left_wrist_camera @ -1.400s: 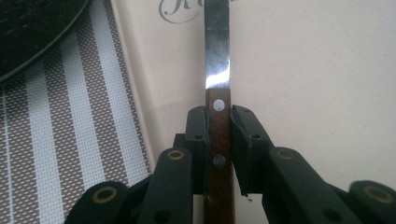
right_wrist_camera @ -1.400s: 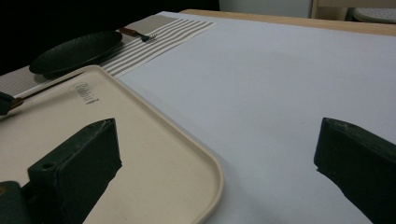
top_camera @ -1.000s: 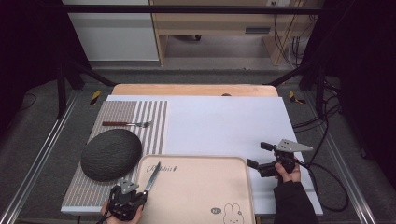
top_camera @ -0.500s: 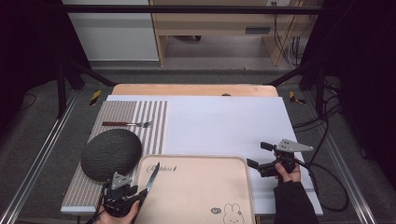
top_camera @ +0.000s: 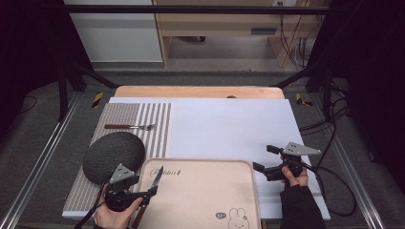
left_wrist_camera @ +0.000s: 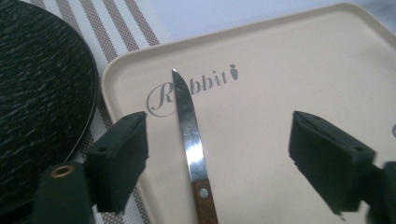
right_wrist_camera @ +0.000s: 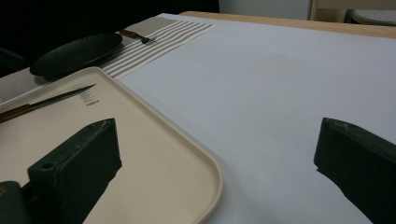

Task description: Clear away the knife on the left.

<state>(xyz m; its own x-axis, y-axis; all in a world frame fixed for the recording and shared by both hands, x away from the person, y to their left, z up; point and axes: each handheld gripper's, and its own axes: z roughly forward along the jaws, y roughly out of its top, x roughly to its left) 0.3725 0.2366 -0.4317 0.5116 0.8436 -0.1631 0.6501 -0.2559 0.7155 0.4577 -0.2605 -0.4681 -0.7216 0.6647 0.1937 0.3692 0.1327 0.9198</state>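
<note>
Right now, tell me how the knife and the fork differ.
The knife lies on the beige tray, between the left gripper's just-opened jaws; the fork lies on the striped mat, far from either gripper. The knife points away from the person; the fork lies crosswise. Both have brown handles.

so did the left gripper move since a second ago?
Yes. The left gripper shifted left, off the tray toward the dark plate; its fingers just opened, leaving the knife lying free.
</note>
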